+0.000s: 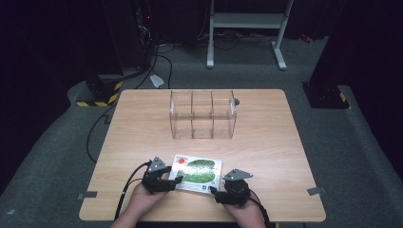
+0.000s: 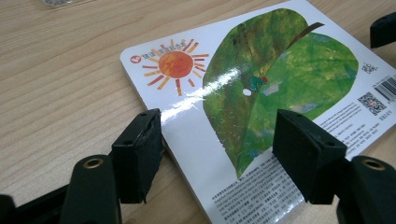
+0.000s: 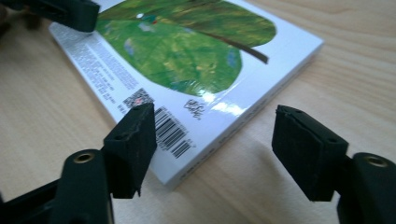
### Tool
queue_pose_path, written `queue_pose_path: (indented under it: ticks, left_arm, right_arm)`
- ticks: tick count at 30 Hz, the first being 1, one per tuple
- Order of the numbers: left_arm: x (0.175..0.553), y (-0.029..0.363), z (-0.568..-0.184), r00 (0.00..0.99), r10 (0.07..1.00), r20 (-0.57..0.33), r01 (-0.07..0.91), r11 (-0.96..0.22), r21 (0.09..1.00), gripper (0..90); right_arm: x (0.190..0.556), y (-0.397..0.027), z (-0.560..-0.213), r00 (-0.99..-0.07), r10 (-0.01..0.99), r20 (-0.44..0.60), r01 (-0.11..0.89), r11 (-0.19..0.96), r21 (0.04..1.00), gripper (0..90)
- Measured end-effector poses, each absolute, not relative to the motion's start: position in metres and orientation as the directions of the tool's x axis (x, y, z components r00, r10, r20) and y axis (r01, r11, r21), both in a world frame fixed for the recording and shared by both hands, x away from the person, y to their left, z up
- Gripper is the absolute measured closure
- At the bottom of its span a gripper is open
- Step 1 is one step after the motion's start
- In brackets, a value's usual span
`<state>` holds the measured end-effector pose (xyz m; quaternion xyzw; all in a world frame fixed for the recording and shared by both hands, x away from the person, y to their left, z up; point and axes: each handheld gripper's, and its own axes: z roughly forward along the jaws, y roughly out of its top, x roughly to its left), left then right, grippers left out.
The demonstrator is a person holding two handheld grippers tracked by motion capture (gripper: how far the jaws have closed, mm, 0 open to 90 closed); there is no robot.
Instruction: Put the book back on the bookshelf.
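Note:
A picture book (image 1: 197, 172) lies flat on the wooden table (image 1: 266, 142) near its front edge, its cover showing an orange sun and a big green leaf. My left gripper (image 1: 177, 179) is at the book's left end. In the left gripper view its jaws (image 2: 219, 149) stand apart, one beside the book's (image 2: 261, 79) edge and one over the cover. My right gripper (image 1: 212, 190) is at the front right corner. Its jaws (image 3: 215, 149) are spread, one over the barcode corner of the book (image 3: 187, 51) and the other over bare table. Neither pinches the book.
A clear three-compartment organizer (image 1: 203, 114) stands at the middle back of the table, with a small dark object (image 1: 236, 101) behind its right end. A white metal stand (image 1: 247, 21) and cables are on the floor beyond the table.

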<state>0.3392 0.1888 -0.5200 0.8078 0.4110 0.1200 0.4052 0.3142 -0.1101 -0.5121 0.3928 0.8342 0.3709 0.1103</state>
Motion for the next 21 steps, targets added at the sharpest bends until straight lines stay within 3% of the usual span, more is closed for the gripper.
queue_pose_path:
  ticks: [9,21]
  left_arm:
    - [0.344,0.1876,-0.5214,0.626,0.765,-0.148,0.576,-0.327,0.749,34.1]
    - [0.3424,0.1844,-0.5207,0.613,0.777,-0.143,0.579,-0.318,0.751,38.9]
  right_arm:
    - [0.3083,-0.1067,-0.5148,-0.697,0.712,0.085,0.555,0.461,0.692,23.3]
    - [0.316,-0.1125,-0.514,-0.657,0.753,0.044,0.552,0.44,0.709,29.9]
